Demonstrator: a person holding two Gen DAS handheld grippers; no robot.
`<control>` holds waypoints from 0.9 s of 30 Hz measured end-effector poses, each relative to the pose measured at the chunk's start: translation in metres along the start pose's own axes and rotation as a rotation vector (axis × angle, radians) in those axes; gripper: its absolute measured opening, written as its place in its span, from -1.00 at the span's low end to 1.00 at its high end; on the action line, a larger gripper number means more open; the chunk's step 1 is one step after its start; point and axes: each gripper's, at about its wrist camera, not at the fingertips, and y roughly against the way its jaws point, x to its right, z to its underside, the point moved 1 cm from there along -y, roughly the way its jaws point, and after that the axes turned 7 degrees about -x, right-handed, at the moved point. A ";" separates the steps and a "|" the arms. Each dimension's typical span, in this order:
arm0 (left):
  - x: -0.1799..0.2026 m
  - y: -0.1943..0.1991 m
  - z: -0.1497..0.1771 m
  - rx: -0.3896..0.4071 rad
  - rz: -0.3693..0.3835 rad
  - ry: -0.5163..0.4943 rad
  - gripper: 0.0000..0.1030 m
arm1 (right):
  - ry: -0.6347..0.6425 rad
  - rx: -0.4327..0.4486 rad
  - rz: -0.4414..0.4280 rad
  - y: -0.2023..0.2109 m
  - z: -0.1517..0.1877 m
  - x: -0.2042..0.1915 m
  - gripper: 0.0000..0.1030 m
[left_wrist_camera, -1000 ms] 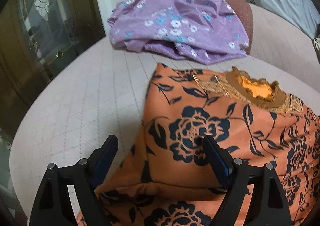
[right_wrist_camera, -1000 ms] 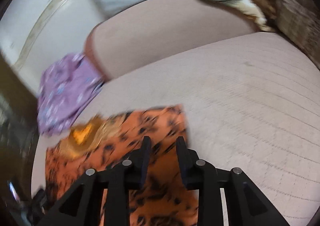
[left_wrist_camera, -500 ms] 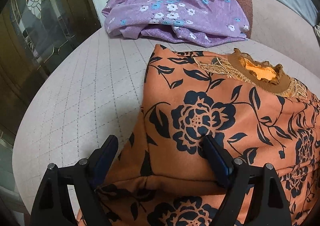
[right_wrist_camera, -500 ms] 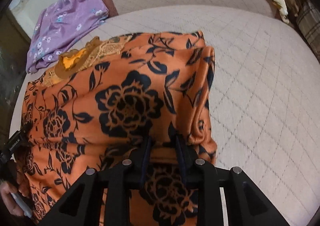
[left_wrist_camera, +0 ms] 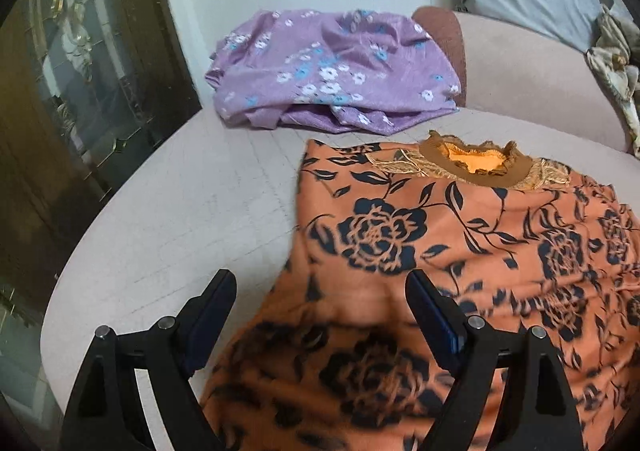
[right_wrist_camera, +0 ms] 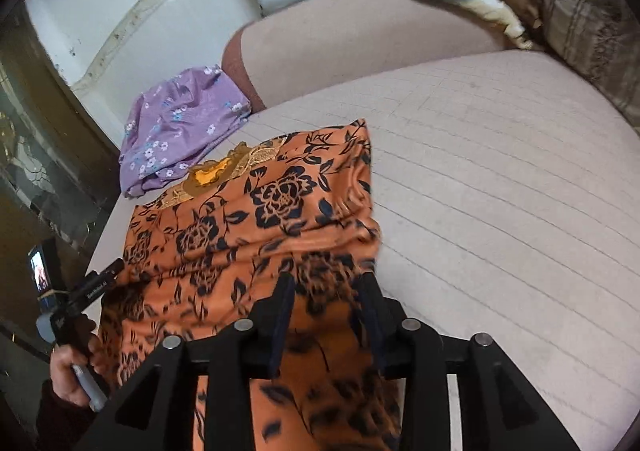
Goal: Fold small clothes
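Both hand-held grippers of mine sit at the near hem of the orange top printed with dark blue roses (left_wrist_camera: 460, 235), which lies flat on the pale quilted cushion (left_wrist_camera: 192, 211). My left gripper (left_wrist_camera: 320, 315) stands wide apart, its jaws straddling the garment's near left corner without pinching it; cloth lies between them but the pads are clear of it. My right gripper (right_wrist_camera: 326, 303) is opening, its jaws parting over the near right corner, with fabric between them and, as far as I can judge, no longer pinched.

From either gripper the top runs away toward twelve o'clock: hem nearest me, brown ribbed collar (left_wrist_camera: 476, 167) at the far end. A fold crease crosses it from nine to three. That long axis points straight ahead, so I judge the next fold must go along it. Neither hand is clearly nearer. At eleven o'clock beyond lies a crumpled lilac garment with small flowers (left_wrist_camera: 332, 71), well apart.
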 end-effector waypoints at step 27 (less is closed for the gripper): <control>-0.017 0.061 0.152 -0.087 -0.055 -0.123 0.70 | 0.136 -0.195 -0.021 -0.029 0.117 -0.040 -0.06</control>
